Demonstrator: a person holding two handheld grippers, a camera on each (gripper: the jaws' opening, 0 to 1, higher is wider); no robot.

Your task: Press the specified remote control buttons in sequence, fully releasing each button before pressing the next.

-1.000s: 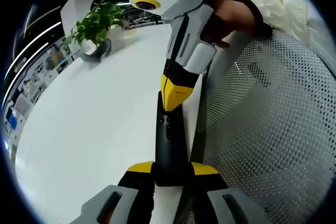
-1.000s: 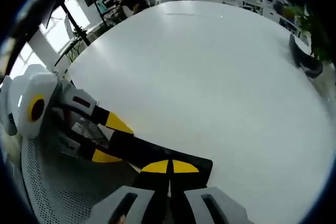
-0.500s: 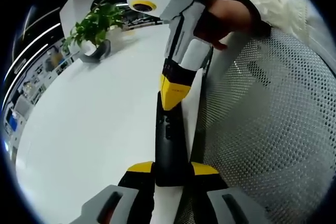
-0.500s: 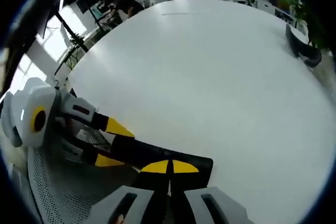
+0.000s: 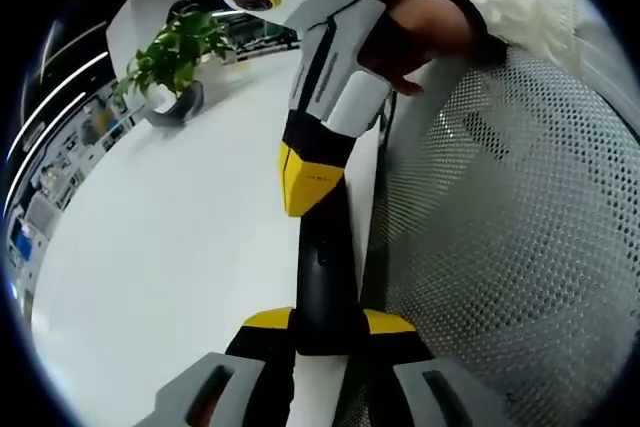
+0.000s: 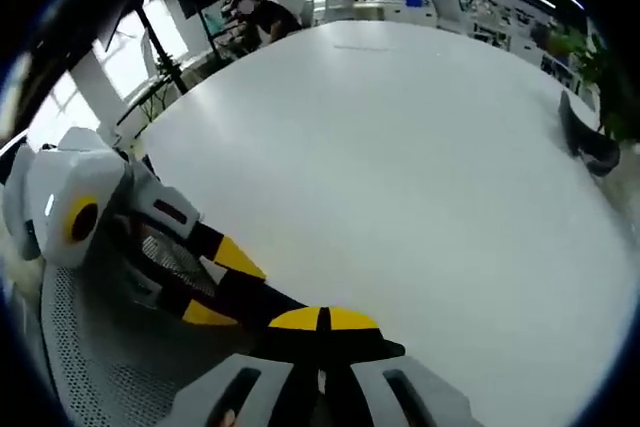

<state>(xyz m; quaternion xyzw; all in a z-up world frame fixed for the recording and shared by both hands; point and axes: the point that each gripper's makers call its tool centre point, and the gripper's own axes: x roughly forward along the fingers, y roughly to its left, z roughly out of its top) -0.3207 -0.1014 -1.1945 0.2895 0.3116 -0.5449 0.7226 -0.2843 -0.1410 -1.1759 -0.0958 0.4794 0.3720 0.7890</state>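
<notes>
Remote: the black remote (image 5: 325,272) is lying lengthwise along the table (image 5: 170,247) edge, its near end clamped between the left gripper's (image 5: 325,325) 2 yellow-tipped jaws at 6 o'clock in the left gripper view.
Left gripper: it is gripping the remote, and is holding it just as it was 1 s ago.
Right gripper: in the left gripper view the right gripper (image 5: 305,182) is coming in from 12 o'clock, a hand (image 5: 420,32) behind it; its yellow tips are pressed together with no gap, holding nothing.
Change: over the last 1 s those tips have been travelling along the remote toward the left gripper, now covering more of the upper body.
Right gripper view: the closed tips (image 6: 322,321) are sitting on the remote's (image 6: 275,307) dark face at 6 o'clock; the left gripper (image 6: 215,282) is entering from 9 o'clock.
Meaning: probably it is repositioning onto, or pushing down on, a button nearer the middle; the button itself is hidden under the tips.
Surroundings: a plant (image 5: 175,47) is standing at 11 o'clock; mesh (image 5: 500,247) is running along 3 o'clock.
</notes>
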